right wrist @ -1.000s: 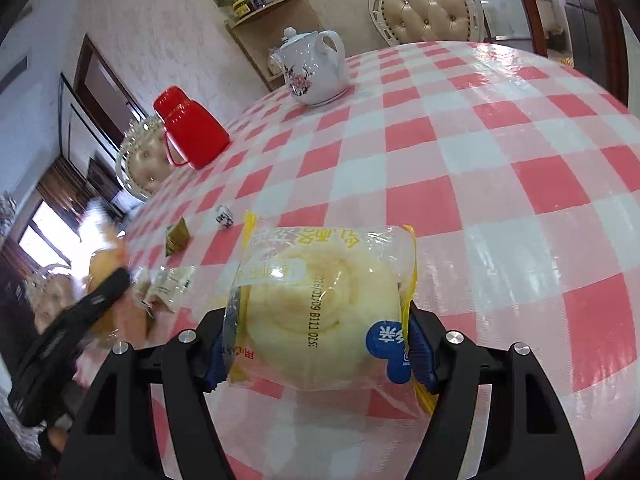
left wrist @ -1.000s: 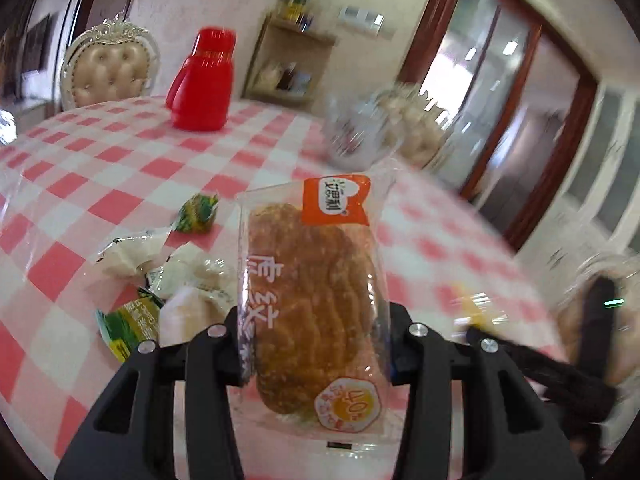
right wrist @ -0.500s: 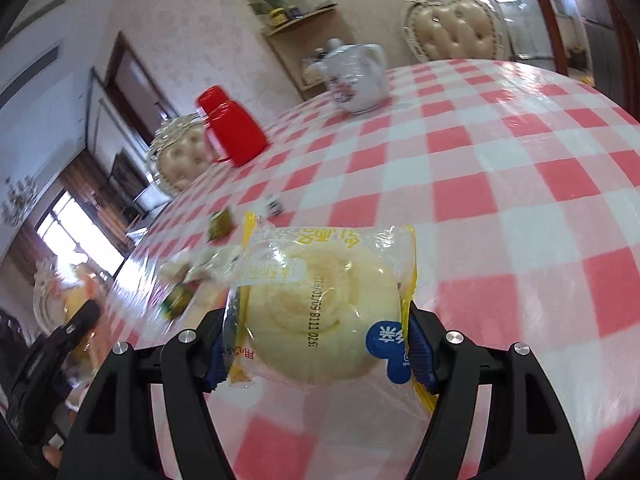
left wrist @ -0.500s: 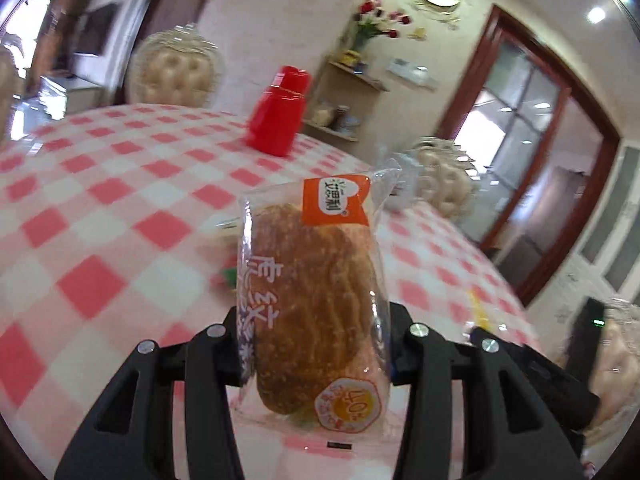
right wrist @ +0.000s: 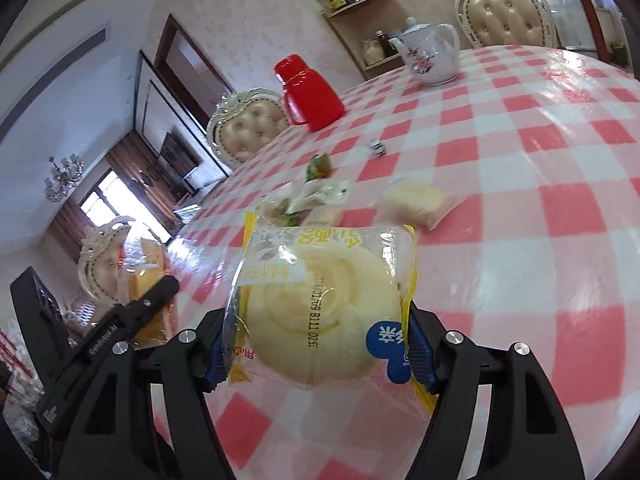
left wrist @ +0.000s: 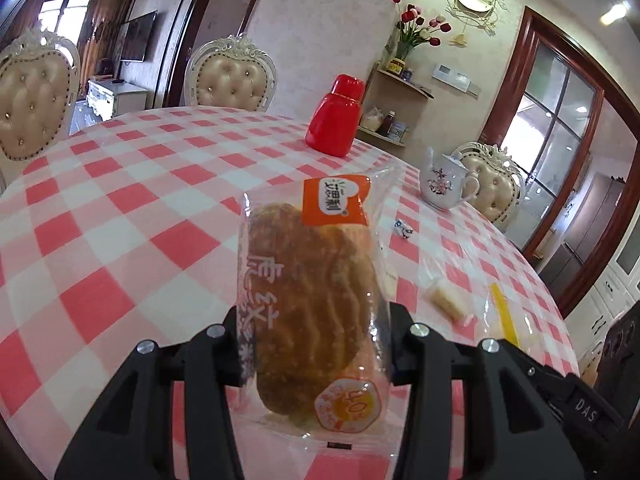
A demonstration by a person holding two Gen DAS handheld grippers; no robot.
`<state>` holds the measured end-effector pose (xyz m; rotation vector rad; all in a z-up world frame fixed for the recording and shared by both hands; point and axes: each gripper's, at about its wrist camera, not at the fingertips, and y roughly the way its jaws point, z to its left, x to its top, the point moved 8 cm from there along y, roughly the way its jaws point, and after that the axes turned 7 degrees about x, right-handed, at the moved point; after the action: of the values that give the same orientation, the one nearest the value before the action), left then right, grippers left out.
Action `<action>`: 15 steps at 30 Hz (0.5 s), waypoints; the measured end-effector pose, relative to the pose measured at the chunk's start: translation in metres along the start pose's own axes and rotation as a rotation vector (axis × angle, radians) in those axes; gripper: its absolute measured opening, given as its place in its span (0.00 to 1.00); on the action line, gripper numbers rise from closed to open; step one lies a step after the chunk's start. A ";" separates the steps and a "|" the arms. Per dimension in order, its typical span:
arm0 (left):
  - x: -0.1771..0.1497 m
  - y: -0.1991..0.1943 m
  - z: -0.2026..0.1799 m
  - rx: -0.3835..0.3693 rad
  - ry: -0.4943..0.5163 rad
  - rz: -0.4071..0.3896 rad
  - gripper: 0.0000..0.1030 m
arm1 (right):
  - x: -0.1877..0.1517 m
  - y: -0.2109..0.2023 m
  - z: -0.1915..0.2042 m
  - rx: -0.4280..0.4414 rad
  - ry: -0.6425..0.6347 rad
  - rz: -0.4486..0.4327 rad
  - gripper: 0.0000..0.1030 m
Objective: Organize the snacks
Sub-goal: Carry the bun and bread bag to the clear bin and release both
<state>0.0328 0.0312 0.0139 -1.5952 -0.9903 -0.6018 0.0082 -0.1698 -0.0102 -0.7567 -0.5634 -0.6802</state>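
The left gripper [left wrist: 312,344] pinches a clear-wrapped brown ridged pastry [left wrist: 312,300] with an orange label, held upright above the pink-checked tablecloth [left wrist: 120,220]. The right gripper [right wrist: 316,340], jaws set wider, clamps a pale round swirled bun [right wrist: 320,312] in a yellow-edged wrapper; loose snacks [right wrist: 316,196] lie beyond it

A home dining room is shown. A round table [left wrist: 120,184] covered in red-checked cloth is spread ahead of the tools, ringed by tufted chairs [left wrist: 232,76]. A red jug [left wrist: 336,120] and a teapot [left wrist: 444,184] are set at its far side. Beyond them, flowers [left wrist: 416,28], a wall clock [left wrist: 474,0] and a shelf [left wrist: 404,84] are seen.
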 end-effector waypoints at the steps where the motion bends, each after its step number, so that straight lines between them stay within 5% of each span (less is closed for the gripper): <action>1: -0.002 -0.005 0.001 0.001 0.008 -0.003 0.45 | -0.003 -0.001 0.005 0.010 0.001 -0.002 0.66; 15: -0.024 -0.055 0.031 0.052 0.040 0.024 0.45 | -0.049 -0.003 0.060 0.031 -0.071 0.086 0.66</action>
<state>-0.0297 0.0564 0.0150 -1.5416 -0.9490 -0.5854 -0.0386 -0.1083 -0.0064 -0.7740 -0.6011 -0.5659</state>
